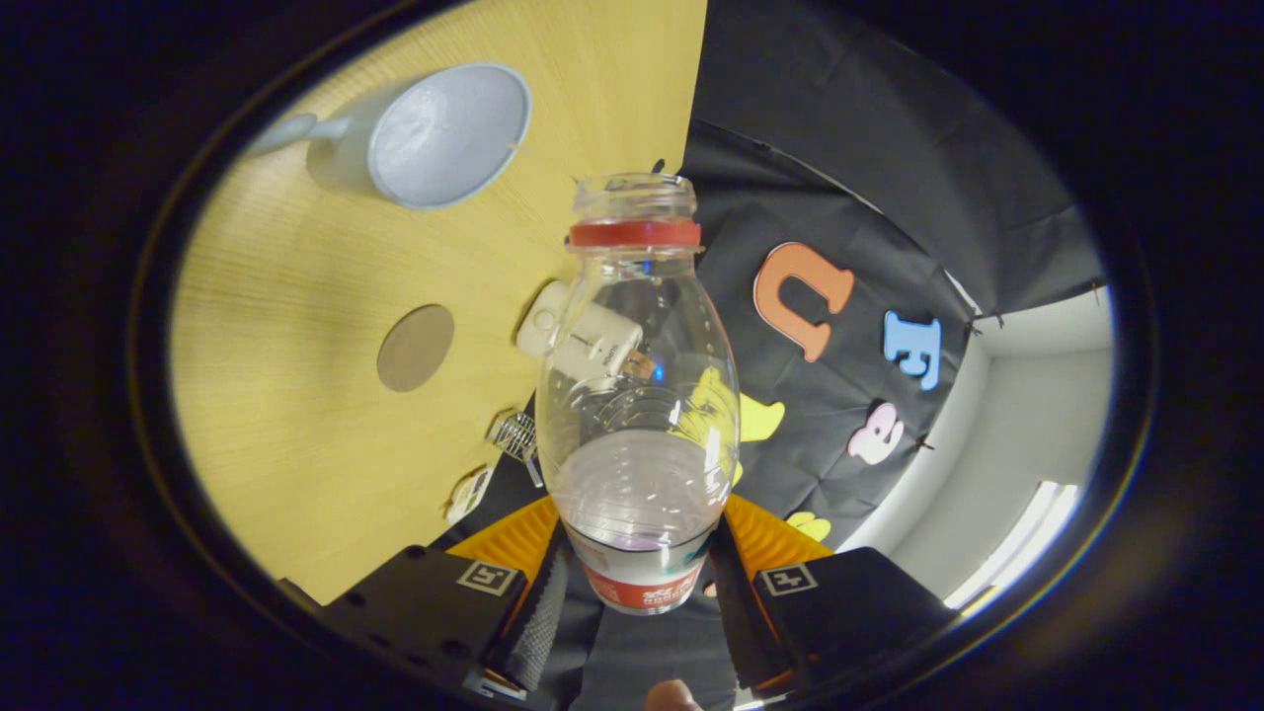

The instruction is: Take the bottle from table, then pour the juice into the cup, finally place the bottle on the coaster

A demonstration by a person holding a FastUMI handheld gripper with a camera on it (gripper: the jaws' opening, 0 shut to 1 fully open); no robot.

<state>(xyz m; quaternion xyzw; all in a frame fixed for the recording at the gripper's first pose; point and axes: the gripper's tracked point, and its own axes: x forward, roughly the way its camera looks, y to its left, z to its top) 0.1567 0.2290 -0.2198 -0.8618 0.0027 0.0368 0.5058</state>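
Note:
A clear plastic bottle (637, 395) with a red neck ring and no cap sits between my fingers, and my gripper (637, 578) is shut on its lower body. The view is rolled sideways, so the wooden table (296, 326) stands like a wall beside the bottle. The bottle's open mouth points ahead, away from my fingers. A pale blue cup (434, 138) with a handle stands on the table beyond and to one side of the bottle's mouth. A round brown coaster (416, 347) lies on the table nearer to my fingers than the cup. The bottle looks nearly clear inside.
A small white device (578, 341) lies at the table's edge behind the bottle. Small clips (513, 434) sit along that same edge. The black cloth wall (839, 197) rises past the table's edge.

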